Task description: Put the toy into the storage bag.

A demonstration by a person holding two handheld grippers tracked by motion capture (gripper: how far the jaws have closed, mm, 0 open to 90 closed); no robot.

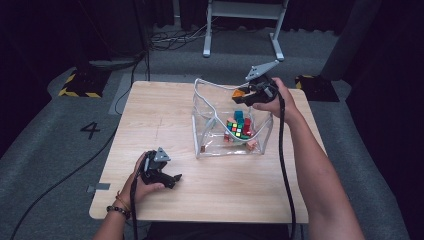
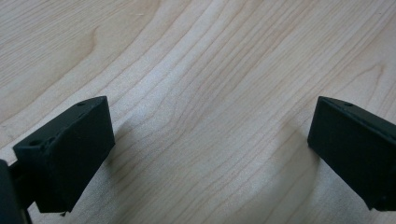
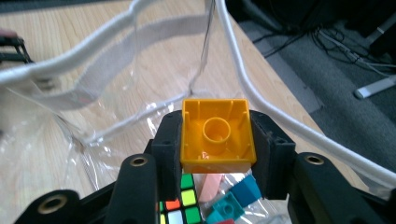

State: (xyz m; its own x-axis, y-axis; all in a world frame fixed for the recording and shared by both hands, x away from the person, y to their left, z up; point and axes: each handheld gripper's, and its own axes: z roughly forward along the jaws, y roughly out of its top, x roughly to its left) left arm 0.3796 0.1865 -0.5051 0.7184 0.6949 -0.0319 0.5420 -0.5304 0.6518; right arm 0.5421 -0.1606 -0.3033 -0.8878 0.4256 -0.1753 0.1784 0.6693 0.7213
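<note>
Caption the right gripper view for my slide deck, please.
Right gripper holds an orange brick over an open clear bag of toys.

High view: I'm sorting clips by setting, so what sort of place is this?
Probably a recording studio or lab, not a home: dark curtains surround a lone wooden table, hazard tape and a painted number 4 mark the grey carpet, and cables trail behind.

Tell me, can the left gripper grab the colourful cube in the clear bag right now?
Probably not yet. The left gripper rests open on the table, apart from the clear bag, whose wall stands between it and the colourful cube.
</note>
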